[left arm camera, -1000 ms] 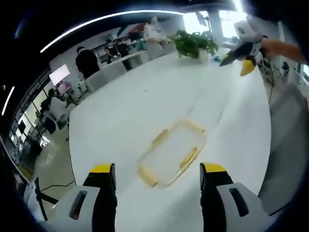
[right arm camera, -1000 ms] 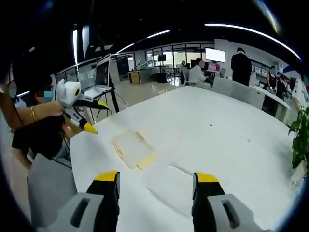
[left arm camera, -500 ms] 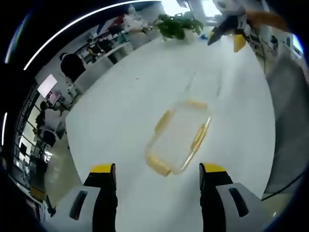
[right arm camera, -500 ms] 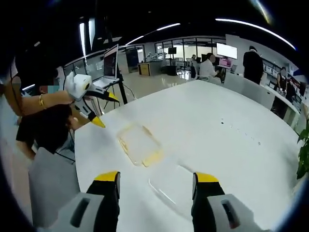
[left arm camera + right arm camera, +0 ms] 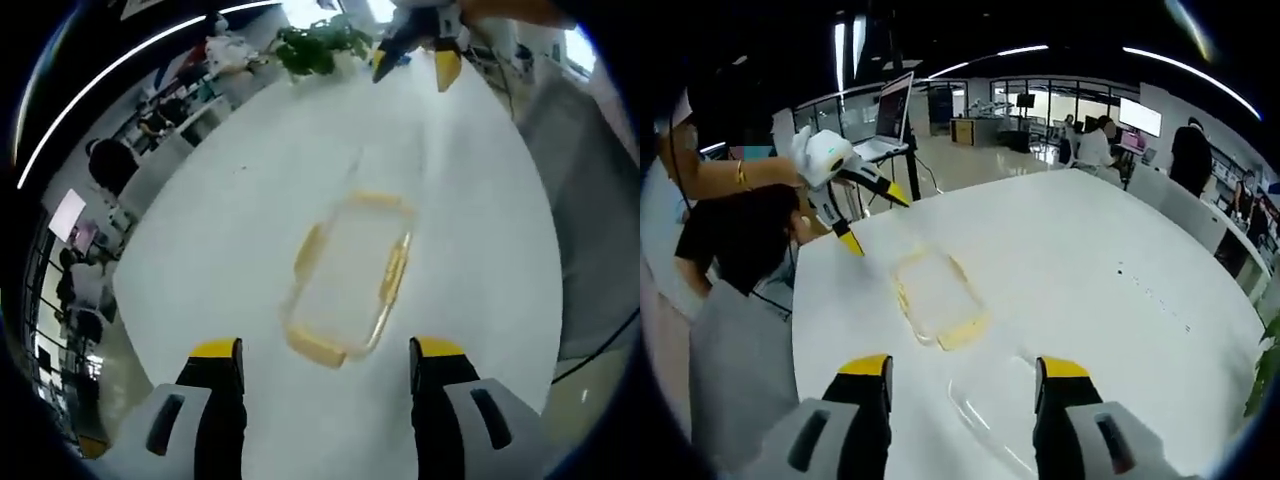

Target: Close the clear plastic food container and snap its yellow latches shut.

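Left tool (image 5: 327,355) open, empty, above the clear container base (image 5: 349,275) with yellow latches (image 5: 316,349) on the white surface (image 5: 230,250). Right tool (image 5: 965,370) open too, over what is probably the clear lid (image 5: 990,410). Risk: misaligned lid, so latches miss. Lid edges nearly invisible, partly cut off. Farther away, potted plant (image 5: 318,47).

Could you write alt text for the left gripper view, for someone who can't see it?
A clear plastic container with yellow latches lies on a white table, just beyond the open yellow-tipped jaws of the left gripper. At the table's far end the right gripper hovers near a potted plant.
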Demonstrator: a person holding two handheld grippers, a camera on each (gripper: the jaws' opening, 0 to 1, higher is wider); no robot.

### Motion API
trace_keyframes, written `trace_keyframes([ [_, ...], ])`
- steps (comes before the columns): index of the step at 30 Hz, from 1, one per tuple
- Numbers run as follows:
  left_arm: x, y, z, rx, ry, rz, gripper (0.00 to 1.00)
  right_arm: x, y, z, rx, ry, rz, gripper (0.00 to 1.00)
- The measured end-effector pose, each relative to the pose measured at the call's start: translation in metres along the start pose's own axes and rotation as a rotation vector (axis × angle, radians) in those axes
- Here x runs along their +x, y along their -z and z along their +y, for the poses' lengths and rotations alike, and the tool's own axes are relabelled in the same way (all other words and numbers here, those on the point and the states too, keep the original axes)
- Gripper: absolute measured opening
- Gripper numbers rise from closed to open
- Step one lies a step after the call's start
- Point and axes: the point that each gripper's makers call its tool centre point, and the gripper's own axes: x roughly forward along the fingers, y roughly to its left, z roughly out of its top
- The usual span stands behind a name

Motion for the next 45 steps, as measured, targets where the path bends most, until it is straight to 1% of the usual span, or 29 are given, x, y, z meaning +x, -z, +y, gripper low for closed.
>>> trace_keyframes([
  [3,0.004,0.005,0.002,0.018,0.017,0.012,0.65,0.005,0.001,0.001,-0.015,-0.009,0.014,0.56],
  [6,0.009,0.011,0.002,0.029,0.053,0.036,0.66,0.012,0.001,0.004,-0.034,-0.026,0.027,0.56],
  [10,0.013,0.012,0.001,0.045,0.081,0.036,0.65,0.02,0.001,0.007,-0.085,-0.036,0.044,0.54],
  [15,0.019,0.014,0.003,0.072,0.1,0.048,0.64,0.032,0.002,0.007,-0.113,-0.049,0.064,0.54],
  [20,0.023,0.014,0.008,0.077,0.113,0.048,0.63,0.043,0.003,0.01,-0.139,-0.08,0.086,0.54],
  [23,0.025,0.016,0.005,0.107,0.138,0.063,0.61,0.05,0.005,0.012,-0.15,-0.094,0.103,0.55],
  [28,0.029,0.02,-0.001,0.128,0.17,0.077,0.61,0.059,0.007,0.016,-0.173,-0.127,0.12,0.55],
  [33,0.034,0.023,0.0,0.133,0.182,0.082,0.6,0.066,0.006,0.015,-0.196,-0.144,0.134,0.55],
  [40,0.042,0.024,0.007,0.118,0.179,0.077,0.58,0.076,0.007,0.014,-0.233,-0.162,0.147,0.54],
  [42,0.043,0.023,0.007,0.119,0.181,0.077,0.58,0.079,0.007,0.015,-0.258,-0.169,0.141,0.54],
  [45,0.046,0.025,0.008,0.125,0.186,0.085,0.57,0.085,0.007,0.015,-0.275,-0.169,0.15,0.54],
])
